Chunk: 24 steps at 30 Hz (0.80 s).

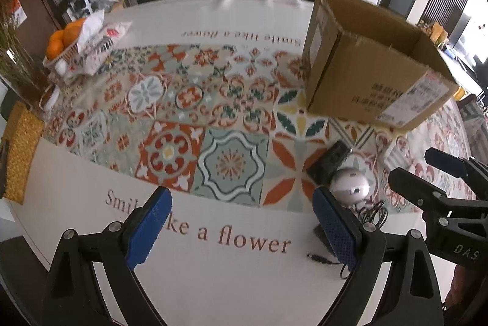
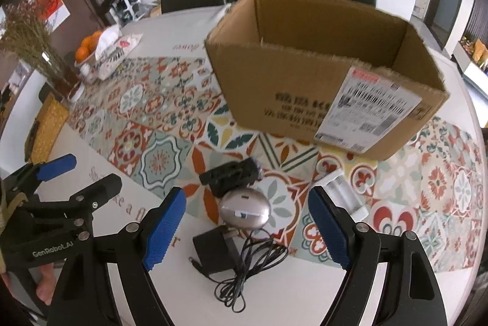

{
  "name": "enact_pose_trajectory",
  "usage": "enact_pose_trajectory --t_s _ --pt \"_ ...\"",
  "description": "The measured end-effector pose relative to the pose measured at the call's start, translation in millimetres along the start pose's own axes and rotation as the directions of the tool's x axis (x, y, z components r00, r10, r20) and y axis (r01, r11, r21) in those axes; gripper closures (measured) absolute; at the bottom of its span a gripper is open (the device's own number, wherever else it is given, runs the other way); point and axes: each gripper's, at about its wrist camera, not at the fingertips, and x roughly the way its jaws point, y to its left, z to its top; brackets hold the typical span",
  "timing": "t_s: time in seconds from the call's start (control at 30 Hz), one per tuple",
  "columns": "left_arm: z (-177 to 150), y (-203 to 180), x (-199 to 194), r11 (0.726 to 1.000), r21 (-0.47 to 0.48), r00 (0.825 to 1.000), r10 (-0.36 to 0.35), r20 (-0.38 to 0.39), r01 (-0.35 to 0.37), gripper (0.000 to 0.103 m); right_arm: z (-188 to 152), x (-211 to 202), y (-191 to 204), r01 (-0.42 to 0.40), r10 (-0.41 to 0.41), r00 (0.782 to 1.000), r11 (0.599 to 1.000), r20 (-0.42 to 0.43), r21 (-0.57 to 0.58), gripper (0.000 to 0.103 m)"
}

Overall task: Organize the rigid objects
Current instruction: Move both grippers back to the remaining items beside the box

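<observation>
So far nothing is picked up: both tools hover above the worktop [image 2: 274, 289] with their jaws spread and nothing between them. The right hand-held gripper [image 2: 247, 230] looks straight down its fingers at a small cluster of rigid items. A silver egg-shaped device [image 2: 245, 210] lies just ahead between its fingertips, a black power adapter [image 2: 212, 248] with its tangled cord [image 2: 244, 274] lies nearer still, a black boxy gadget [image 2: 231, 176] lies just beyond the silver one, and a white battery holder [image 2: 344, 191] sits off its right fingertip. Farther ahead stands the open cardboard box [image 2: 320, 88], apparently the place these things should go. The left hand-held gripper [image 1: 242, 227], likewise released, has the same cluster off its right finger, with the box [image 1: 366, 73] ahead and to the right.

By my reading, the step in hand is the approach to a first grasp. Next, the right tool needs to drop onto one item, most likely the silver device, close across its narrow width, and keep clear of the cord.
</observation>
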Motion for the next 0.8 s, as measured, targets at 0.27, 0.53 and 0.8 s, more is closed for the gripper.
enact_pose_trajectory --t_s 0.27,0.53,0.8 --pt "-10.8 3.5 24.0 1.000 0.002 0.998 0.023 -0.054 -0.023 0.008 -11.6 34.3 4.6 -0.011 0.010 0.996 1.000 -0.086 -0.011 0.021" --pt "-18.0 9.4 50.9 0.999 -0.010 0.993 0.029 -0.116 -0.030 0.009 -14.1 68.6 8.6 0.004 -0.008 0.989 1.000 -0.145 -0.025 0.021" --pt "-17.0 11.4 67.7 0.999 -0.024 0.988 0.024 -0.153 -0.028 0.009 -13.0 95.2 11.9 0.022 -0.025 0.982 1.000 -0.189 -0.020 0.021"
